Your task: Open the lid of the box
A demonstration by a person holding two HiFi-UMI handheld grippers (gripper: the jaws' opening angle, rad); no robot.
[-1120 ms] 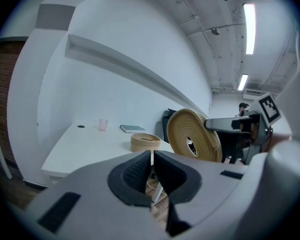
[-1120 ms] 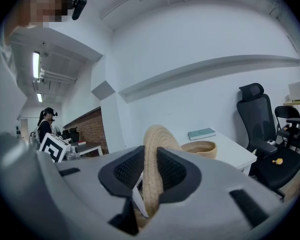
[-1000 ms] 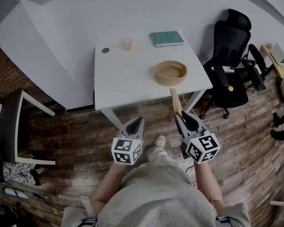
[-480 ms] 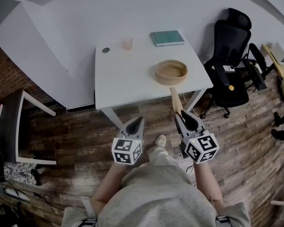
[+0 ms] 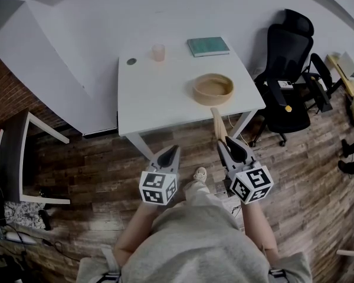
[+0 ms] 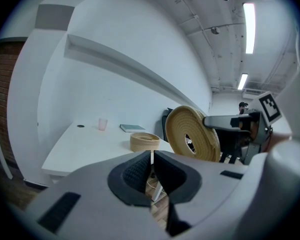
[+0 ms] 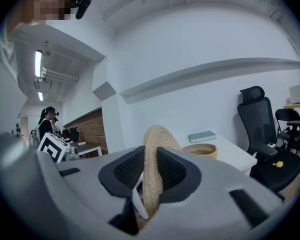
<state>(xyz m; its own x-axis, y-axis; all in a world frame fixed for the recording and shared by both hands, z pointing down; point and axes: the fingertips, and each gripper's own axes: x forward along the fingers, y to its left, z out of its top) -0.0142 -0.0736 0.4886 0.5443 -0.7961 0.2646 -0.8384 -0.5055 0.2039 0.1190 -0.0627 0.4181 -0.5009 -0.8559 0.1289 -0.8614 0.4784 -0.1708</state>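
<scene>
Indoors, white table (image 5: 159,99) on plank floor (image 5: 94,158), black chair (image 5: 289,58); right gripper (image 5: 223,144) clamps lid (image 5: 216,124), left gripper (image 5: 175,150) jaws closed.

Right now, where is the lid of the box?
In the head view the lid is clamped edge-on in the right tool, at the table's near edge towards its right corner, just on the person's side of the open box.

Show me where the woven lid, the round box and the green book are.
woven lid (image 7: 155,139), right gripper view, its upper edge
round box (image 5: 212,101), head view, its near wall
green book (image 5: 207,46), head view, middle of cover
</scene>
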